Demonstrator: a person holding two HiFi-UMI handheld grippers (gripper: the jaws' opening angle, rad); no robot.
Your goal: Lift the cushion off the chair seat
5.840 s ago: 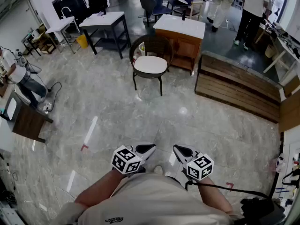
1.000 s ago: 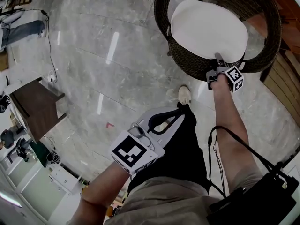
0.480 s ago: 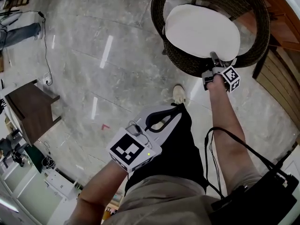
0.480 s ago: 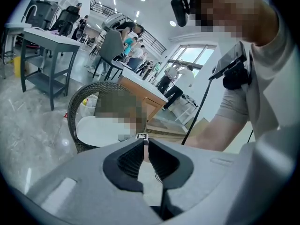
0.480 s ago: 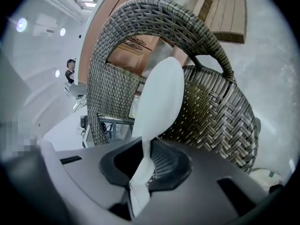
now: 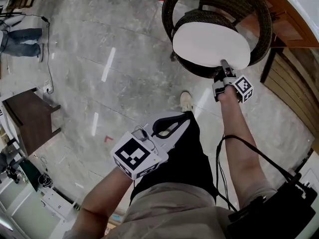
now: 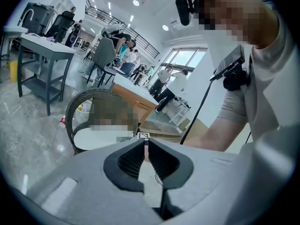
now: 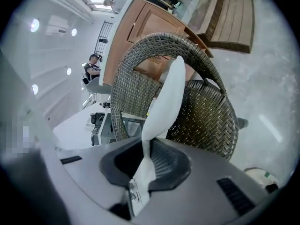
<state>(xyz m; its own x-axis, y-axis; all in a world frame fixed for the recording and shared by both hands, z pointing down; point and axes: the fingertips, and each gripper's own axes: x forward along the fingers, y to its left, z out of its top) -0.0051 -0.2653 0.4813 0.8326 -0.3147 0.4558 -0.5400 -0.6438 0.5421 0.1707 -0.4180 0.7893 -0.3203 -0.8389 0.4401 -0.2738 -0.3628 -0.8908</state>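
Observation:
A round white cushion (image 6: 209, 44) hangs above the seat of a dark wicker chair (image 6: 172, 6) at the top of the head view. My right gripper (image 6: 224, 64) pinches its near edge; the jaws are closing with the cushion's rim pressed between the pads. In the right gripper view the cushion (image 8: 164, 102) runs edge-on up from the right gripper (image 8: 143, 156), in front of the chair (image 8: 206, 111). My left gripper (image 6: 184, 119) is shut and empty, low by the person's thigh, well short of the chair. From the left gripper (image 7: 145, 142) the cushion (image 7: 96, 137) shows ahead.
A wooden cabinet (image 6: 294, 14) stands behind the chair and slatted wooden decking (image 6: 294, 88) lies to its right. A dark low table (image 6: 30, 118) sits at the left. The person's shoe (image 6: 186, 101) is just before the chair. A black bag (image 6: 279, 213) hangs at the lower right.
The right gripper has risen with the cushion's edge in it, and the cushion has come up off the chair seat. The left gripper has drifted slightly upward.

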